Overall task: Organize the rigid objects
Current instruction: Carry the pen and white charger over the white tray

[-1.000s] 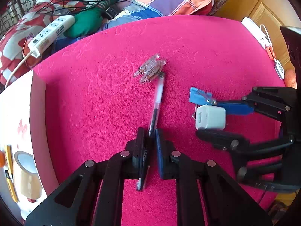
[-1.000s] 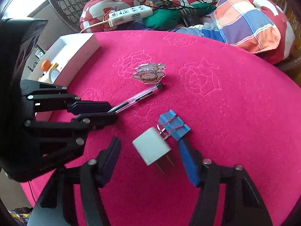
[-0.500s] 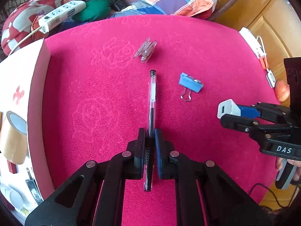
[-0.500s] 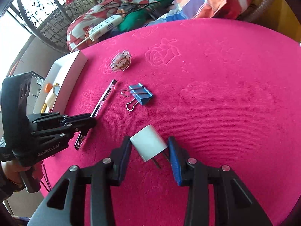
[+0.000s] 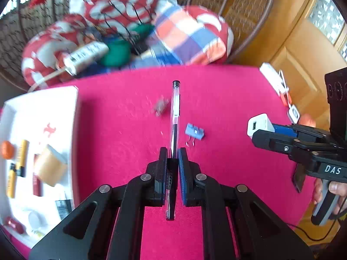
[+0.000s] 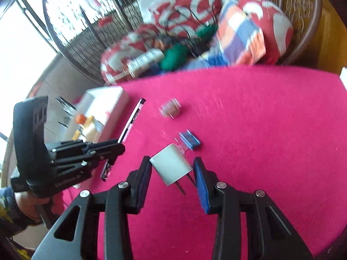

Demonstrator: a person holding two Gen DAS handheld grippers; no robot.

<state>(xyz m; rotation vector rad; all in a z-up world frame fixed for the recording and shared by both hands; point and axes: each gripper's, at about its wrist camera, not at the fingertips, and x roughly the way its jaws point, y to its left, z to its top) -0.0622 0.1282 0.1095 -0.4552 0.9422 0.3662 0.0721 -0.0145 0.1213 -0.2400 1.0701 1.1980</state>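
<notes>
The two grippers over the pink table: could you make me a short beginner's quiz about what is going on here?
1. True or false: the left gripper is shut on the pen.
2. What does the right gripper hold? A) the binder clip B) the charger C) the charm
3. Fill in: the white tray lies beside the ____ gripper.

Key:
1. True; the pen runs between its closed jaws.
2. B; the charger sits between the pads, while the binder clip and the charm lie on the table.
3. Left.
</notes>
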